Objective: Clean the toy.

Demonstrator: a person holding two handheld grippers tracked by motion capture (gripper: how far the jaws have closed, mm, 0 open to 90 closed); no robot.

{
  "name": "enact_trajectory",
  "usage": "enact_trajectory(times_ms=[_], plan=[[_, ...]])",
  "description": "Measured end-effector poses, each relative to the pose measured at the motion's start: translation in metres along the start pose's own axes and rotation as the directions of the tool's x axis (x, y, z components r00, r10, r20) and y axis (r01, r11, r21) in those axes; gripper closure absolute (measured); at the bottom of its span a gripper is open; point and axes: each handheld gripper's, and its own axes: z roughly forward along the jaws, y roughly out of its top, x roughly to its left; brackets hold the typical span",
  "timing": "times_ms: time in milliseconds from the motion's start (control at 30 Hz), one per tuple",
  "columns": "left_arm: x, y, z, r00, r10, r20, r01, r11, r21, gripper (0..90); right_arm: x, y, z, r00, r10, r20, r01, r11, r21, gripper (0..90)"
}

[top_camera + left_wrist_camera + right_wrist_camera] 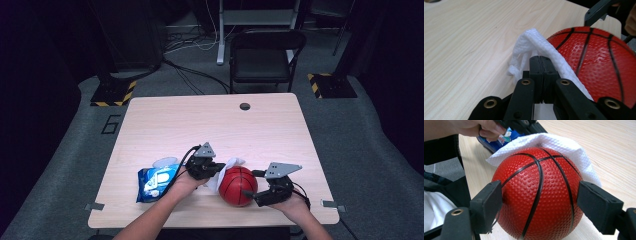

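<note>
Table: the pale wooden table (165, 125) bears all that I work with; everything sits near its front edge, close to me.
Ball: the red ball (238, 186) with black seams rests on the table between my two grippers, a little nearer my right one. In my right gripper view the ball (539, 195) stands straight ahead, sitting between my two jaws.
Wipes pack: a blue pack of wipes (156, 183) lies flat on the table to the left of my left hand, just beside it, well apart from the ball. In my right gripper view a corner of the pack (502, 138) shows behind the ball, under my left hand's fingers.
White wipe: a white wipe (226, 167) is draped against the far left side of the ball, touching it. In my left gripper view the wipe (537, 41) rises from my jaw tips and lies over the ball's (599, 60) curve at my right.
Left gripper: my left gripper (216, 170) sits just left of the ball, its jaws clenched together on the wipe; the left gripper view shows the pads (540, 72) pressed flat against each other with the cloth coming out beyond them.
Right gripper: my right gripper (251, 184) comes at the ball from its right side. The left pad (490, 201) touches the ball's side; the right pad (596, 203) stands just beside the ball, and I cannot tell whether it presses on it.
</note>
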Motion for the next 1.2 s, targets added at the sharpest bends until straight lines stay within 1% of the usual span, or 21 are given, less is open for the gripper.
enact_trajectory(times_ms=[67, 100, 200, 233, 267, 300, 333, 367, 400, 467, 500, 533, 600, 667, 767, 867, 967, 1000, 1033, 1100, 1200], plan=[[-0.008, 0.004, -0.007, 0.9997, 0.013, 0.019, -0.013, 0.9997, -0.023, 88.9, 0.0, -0.001, 0.0, 1.0, -0.002, -0.002, 0.002, 1.0, -0.001, 20.5], [-0.014, 0.007, -0.012, 0.9988, 0.025, 0.041, -0.024, 0.9991, -0.036, 88.9, 0.001, -0.001, 0.0, 1.0, -0.009, -0.003, 0.009, 1.0, -0.002, 20.5], [-0.029, 0.013, -0.016, 0.9953, 0.055, 0.079, -0.051, 0.9971, -0.056, 88.9, 0.004, -0.001, 0.0, 0.9994, -0.034, 0.003, 0.034, 0.999, 0.002, 20.5], [-0.033, 0.012, -0.014, 0.9938, 0.071, 0.086, -0.067, 0.9965, -0.051, 88.9, 0.005, -0.002, 0.0, 0.9993, -0.038, 0.005, 0.038, 0.999, 0.005, 20.5], [-0.036, 0.011, -0.012, 0.9929, 0.092, 0.075, -0.089, 0.9952, -0.042, 88.9, 0.006, -0.002, 0.0, 0.9991, -0.042, 0.008, 0.042, 0.999, 0.003, 20.6], [-0.037, 0.01, -0.011, 0.9924, 0.096, 0.076, -0.092, 0.994, -0.06, 88.9, 0.007, -0.003, -0.001, 0.9987, -0.05, 0.011, 0.05, 0.999, 0.008, 20.6], [-0.033, 0.01, -0.01, 0.9937, 0.081, 0.077, -0.076, 0.9949, -0.066, 88.9, 0.007, -0.004, -0.001, 0.9986, -0.05, 0.018, 0.05, 0.999, 0.009, 20.6], [-0.029, 0.009, -0.009, 0.9958, 0.072, 0.055, -0.069, 0.9958, -0.06, 88.9, 0.007, -0.005, -0.002, 0.999, -0.04, 0.02, 0.04, 0.999, 0.009, 20.7], [-0.023, 0.008, -0.007, 0.9975, 0.066, 0.027, -0.064, 0.9969, -0.046, 88.9, 0.007, -0.006, -0.003, 0.9988, -0.045, 0.021, 0.044, 0.999, 0.007, 20.7], [-0.012, 0.003, -0.002, 0.9994, 0.034, 0.007, -0.034, 0.9992, -0.022, 88.9, 0.007, -0.008, -0.004, 0.999, -0.042, 0.014, 0.042, 0.999, 0.007, 20.7], [-0.006, -0.001, 0.003, 0.9997, 0.023, -0.01, -0.023, 0.9997, 0.01, 88.9, 0.008, -0.008, -0.004, 0.9989, -0.045, 0.017, 0.044, 0.999, 0.009, 20.8], [-0.002, -0.006, 0.007, 0.9999, 0.007, -0.013, -0.006, 0.9998, 0.018, 88.9, 0.009, -0.009, -0.004, 0.9987, -0.047, 0.02, 0.047, 0.999, 0.01, 20.8], [0.0, -0.013, 0.007, 0.9998, -0.017, -0.012, 0.017, 0.9998, 0.014, 89.0, 0.009, -0.01, -0.005, 0.9989, -0.042, 0.021, 0.042, 0.999, 0.017, 21.1], [-0.003, -0.015, 0.002, 0.9997, -0.021, -0.009, 0.021, 0.9998, 0.004, 88.9, 0.008, -0.011, -0.005, 0.9988, -0.047, 0.013, 0.047, 0.999, 0.014, 21.2], [-0.011, -0.011, -0.01, 0.9999, 0.005, 0.01, -0.005, 0.9998, -0.019, 88.9, 0.006, -0.01, -0.005, 0.9996, -0.023, 0.014, 0.022, 1.0, 0.013, 21.2], [-0.022, -0.007, -0.019, 0.9986, 0.02, 0.05, -0.018, 0.9987, -0.048, 88.9, 0.006, -0.01, -0.004, 0.9995, -0.027, 0.015, 0.027, 1.0, 0.01, 21.4], [-0.042, -0.003, -0.022, 0.9933, 0.058, 0.1, -0.051, 0.996, -0.073, 88.8, 0.006, -0.009, -0.004, 0.9997, -0.022, 0.014, 0.022, 1.0, 0.011, 21.6], [-0.042, -0.003, -0.022, 0.9933, 0.058, 0.1, -0.051, 0.996, -0.073, 88.9, 0.006, -0.009, -0.004, 0.9997, -0.022, 0.014, 0.022, 1.0, 0.011, 21.6], [-0.046, -0.003, -0.022, 0.9916, 0.068, 0.11, -0.061, 0.9956, -0.072, 88.9, 0.005, -0.01, -0.004, 0.9998, -0.013, 0.014, 0.012, 1.0, 0.012, 21.7], [-0.05, -0.005, -0.019, 0.9904, 0.083, 0.111, -0.076, 0.995, -0.065, 88.8, 0.005, -0.01, -0.004, 0.9998, -0.014, 0.011, 0.014, 1.0, 0.011, 22.1], [-0.046, -0.01, -0.021, 0.9911, 0.059, 0.119, -0.05, 0.9959, -0.075, 89.0, 0.005, -0.011, -0.005, 0.9998, -0.017, 0.009, 0.017, 1.0, 0.016, 23.4]])
